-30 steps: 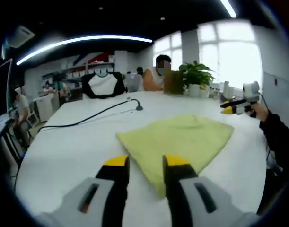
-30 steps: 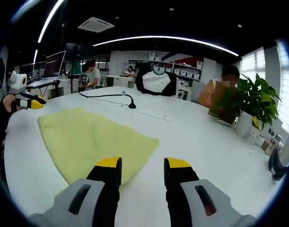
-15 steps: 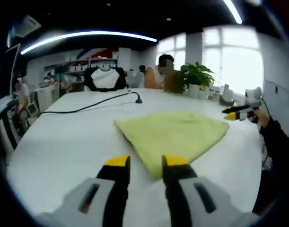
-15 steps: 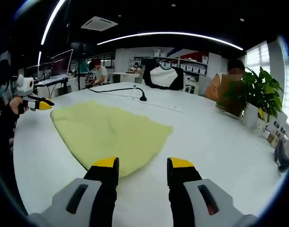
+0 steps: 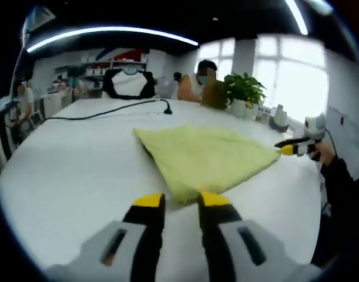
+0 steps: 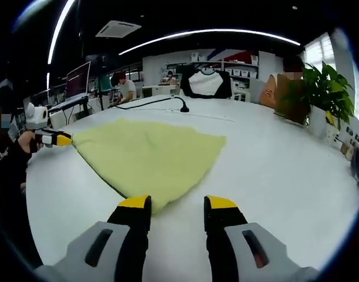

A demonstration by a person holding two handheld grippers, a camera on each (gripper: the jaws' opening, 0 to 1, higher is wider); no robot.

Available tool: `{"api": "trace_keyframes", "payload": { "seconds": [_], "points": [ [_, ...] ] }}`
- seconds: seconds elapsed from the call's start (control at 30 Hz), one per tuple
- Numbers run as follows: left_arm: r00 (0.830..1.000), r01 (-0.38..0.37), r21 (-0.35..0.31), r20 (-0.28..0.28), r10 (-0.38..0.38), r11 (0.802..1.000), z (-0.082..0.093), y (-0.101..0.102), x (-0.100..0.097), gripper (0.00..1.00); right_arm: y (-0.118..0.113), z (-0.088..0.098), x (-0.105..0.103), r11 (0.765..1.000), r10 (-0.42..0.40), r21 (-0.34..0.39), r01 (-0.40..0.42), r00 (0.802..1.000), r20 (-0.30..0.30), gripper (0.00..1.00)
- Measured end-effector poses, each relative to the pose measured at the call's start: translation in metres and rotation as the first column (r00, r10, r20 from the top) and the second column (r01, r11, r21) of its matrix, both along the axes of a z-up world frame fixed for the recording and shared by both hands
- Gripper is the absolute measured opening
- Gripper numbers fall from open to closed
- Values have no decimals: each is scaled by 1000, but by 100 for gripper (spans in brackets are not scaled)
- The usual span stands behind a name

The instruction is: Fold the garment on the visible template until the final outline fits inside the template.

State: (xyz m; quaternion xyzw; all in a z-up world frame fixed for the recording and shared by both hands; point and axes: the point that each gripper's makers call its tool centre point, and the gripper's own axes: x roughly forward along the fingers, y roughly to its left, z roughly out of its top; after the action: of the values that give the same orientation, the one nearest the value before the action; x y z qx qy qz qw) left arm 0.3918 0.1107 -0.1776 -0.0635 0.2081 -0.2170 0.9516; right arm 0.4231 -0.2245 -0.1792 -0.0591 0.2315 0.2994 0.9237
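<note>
Garment: a pale yellow garment lies flat on the white table, spread wide.
Left gripper: the left gripper has closed in on the nearest corner, jaws parted with nothing between them.
Right gripper: the right gripper has likewise come up to the opposite corner, jaws apart and empty.
Change: both grippers have moved nearer the cloth over the last second.
Meaning: I'd say a two-corner pickup for a fold is about to start.
Template: I can't make out any outline.

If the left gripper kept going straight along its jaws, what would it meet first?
Most likely the near corner of the yellow garment, lying right ahead of the left gripper on the white table; exact depth is unclear.
</note>
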Motion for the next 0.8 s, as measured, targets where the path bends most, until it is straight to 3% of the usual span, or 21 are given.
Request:
{"api": "trace_keyframes", "payload": {
  "seconds": [0.07, 0.2, 0.47, 0.63, 0.8],
  "points": [
    [1000, 1, 32, 15, -1, 999, -2, -1, 0, 19, 6, 1, -3, 1000, 16, 25, -16, 1000, -6, 31],
    [1000, 2, 8, 4, -2, 1000, -2, -4, -1, 15, 10, 0, -6, 999, 27, 36, -26, 999, -23, 29],
    [1000, -5, 29, 7, 5, 1000, -5, -2, -2, 10, 25, -5, -13, 996, 61, 72, -55, 996, -71, 23],
    [1000, 0, 20, 21, 0, 1000, -2, 0, -2, 8, 26, -1, -12, 994, 61, 98, -55, 996, -61, 19],
    [999, 4, 31, 35, -6, 1000, -1, 5, -1, 4, 21, 5, -8, 989, 50, 140, -44, 998, -36, 6]
  ]
}}
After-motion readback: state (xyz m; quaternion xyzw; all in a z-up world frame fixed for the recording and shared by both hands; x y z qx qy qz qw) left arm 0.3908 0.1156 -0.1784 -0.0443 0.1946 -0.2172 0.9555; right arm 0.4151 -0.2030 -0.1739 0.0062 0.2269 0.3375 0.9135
